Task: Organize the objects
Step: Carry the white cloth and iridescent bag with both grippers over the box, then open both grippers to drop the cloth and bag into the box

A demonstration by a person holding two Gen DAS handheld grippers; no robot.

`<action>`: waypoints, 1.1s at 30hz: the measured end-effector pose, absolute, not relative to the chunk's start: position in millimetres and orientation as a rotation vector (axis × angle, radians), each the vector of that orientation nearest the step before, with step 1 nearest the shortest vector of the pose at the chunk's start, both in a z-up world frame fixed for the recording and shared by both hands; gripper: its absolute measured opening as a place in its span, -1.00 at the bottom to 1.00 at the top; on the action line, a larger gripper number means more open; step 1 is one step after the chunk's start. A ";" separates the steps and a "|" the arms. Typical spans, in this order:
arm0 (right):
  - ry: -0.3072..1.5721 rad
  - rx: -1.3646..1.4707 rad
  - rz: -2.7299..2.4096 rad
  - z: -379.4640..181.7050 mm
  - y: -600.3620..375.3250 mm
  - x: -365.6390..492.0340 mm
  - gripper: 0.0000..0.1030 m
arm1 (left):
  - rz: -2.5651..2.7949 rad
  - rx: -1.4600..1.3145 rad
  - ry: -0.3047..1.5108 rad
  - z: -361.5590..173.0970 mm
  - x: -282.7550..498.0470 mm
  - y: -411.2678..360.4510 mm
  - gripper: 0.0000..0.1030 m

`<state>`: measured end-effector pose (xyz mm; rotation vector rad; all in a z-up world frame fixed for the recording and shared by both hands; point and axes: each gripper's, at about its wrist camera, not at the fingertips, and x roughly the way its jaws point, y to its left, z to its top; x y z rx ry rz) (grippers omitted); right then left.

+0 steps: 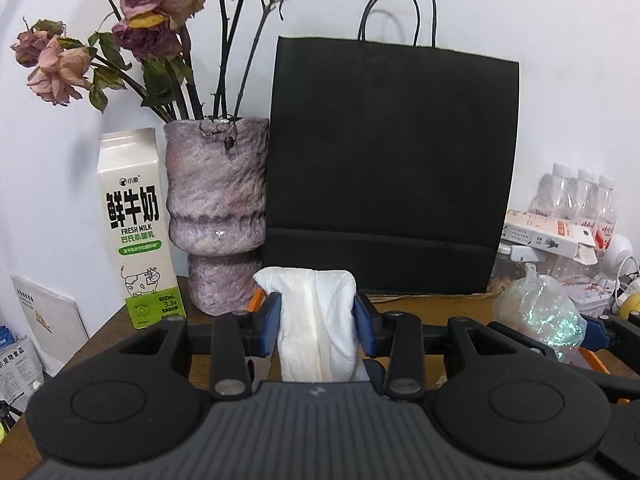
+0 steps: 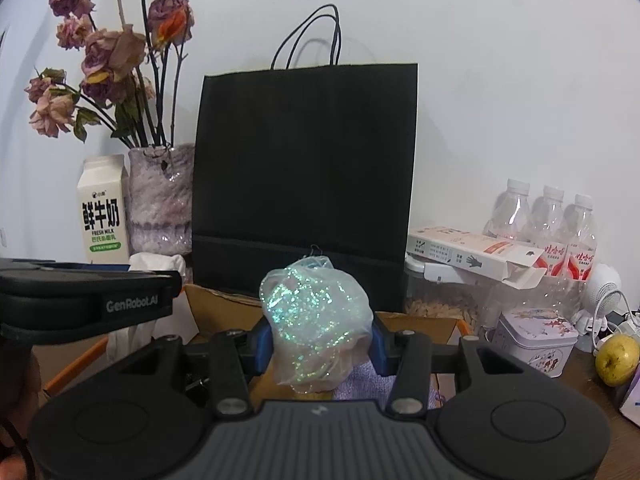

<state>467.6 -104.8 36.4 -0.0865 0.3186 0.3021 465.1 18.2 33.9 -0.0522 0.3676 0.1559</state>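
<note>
both tongs carried their loads toward the black bag, its mouth high above them

the left gripper (image 1: 316,316) was clamped on a white tissue wad (image 1: 316,320), standing upright between the blue pads; the right gripper (image 2: 318,344) was clamped on a glittery plastic bundle (image 2: 314,320). the black paper bag (image 1: 392,168) stood dead ahead of both, upright against the wall. if it was the target, each load would have to rise over the rim. the right gripper looked slightly nearer, over a cardboard box (image 2: 216,308).
</note>
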 end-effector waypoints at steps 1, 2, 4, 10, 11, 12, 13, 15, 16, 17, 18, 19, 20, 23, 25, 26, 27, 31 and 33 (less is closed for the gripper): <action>0.325 -0.089 0.302 35.3 -104.4 468.8 -0.12 | 0.156 -0.050 0.372 32.8 466.6 18.3 -0.22; 0.329 -0.090 0.302 34.3 -104.1 469.6 -0.11 | 0.157 -0.049 0.376 31.9 468.1 18.5 -0.22; 0.339 -0.094 0.302 32.1 -103.4 471.0 -0.09 | 0.154 -0.047 0.383 30.3 470.4 19.0 -0.19; 0.358 -0.108 0.287 29.6 -102.8 473.1 -0.02 | 0.159 -0.036 0.382 29.2 471.7 19.1 0.11; 0.363 -0.108 0.281 29.3 -102.9 473.5 0.05 | 0.159 -0.038 0.385 29.2 472.2 19.8 0.21; 0.369 -0.107 0.274 28.8 -103.3 474.6 0.12 | 0.160 -0.041 0.386 29.1 472.6 20.4 0.26; 0.376 -0.106 0.264 28.1 -103.9 475.7 0.29 | 0.163 -0.042 0.386 29.2 472.6 20.9 0.37; 0.381 -0.102 0.245 26.9 -105.0 476.6 0.66 | 0.166 -0.043 0.382 29.3 472.1 21.2 0.61; 0.380 -0.100 0.237 26.8 -106.0 476.9 0.83 | 0.170 -0.043 0.378 29.4 471.8 21.2 0.86; 0.380 -0.098 0.230 26.6 -106.5 477.4 0.93 | 0.173 -0.042 0.365 29.7 470.7 20.8 1.00; 0.380 -0.096 0.224 26.4 -106.9 477.7 0.96 | 0.179 -0.041 0.350 30.1 469.2 20.4 1.00; 0.381 -0.093 0.220 26.5 -107.5 478.2 1.00 | 0.183 -0.038 0.345 30.6 468.5 20.0 1.00; 0.382 -0.089 0.218 26.4 -108.2 478.4 1.00 | 0.182 -0.037 0.345 30.9 468.2 19.7 1.00; 0.386 -0.084 0.221 26.4 -109.2 479.0 1.00 | 0.182 -0.039 0.350 31.1 469.1 19.8 1.00; 0.385 -0.086 0.220 26.4 -108.8 478.8 1.00 | 0.186 -0.042 0.353 31.0 469.5 20.4 1.00; 0.386 -0.086 0.220 26.4 -108.7 478.7 1.00 | 0.187 -0.045 0.355 31.0 469.7 20.9 1.00; 0.386 -0.086 0.221 26.6 -108.6 478.6 1.00 | 0.189 -0.047 0.356 30.8 469.7 21.1 1.00; 0.386 -0.087 0.221 26.7 -108.1 478.3 1.00 | 0.190 -0.048 0.356 30.7 469.3 21.5 1.00; 0.385 -0.089 0.222 27.1 -106.8 477.2 1.00 | 0.189 -0.048 0.356 30.7 469.3 21.5 1.00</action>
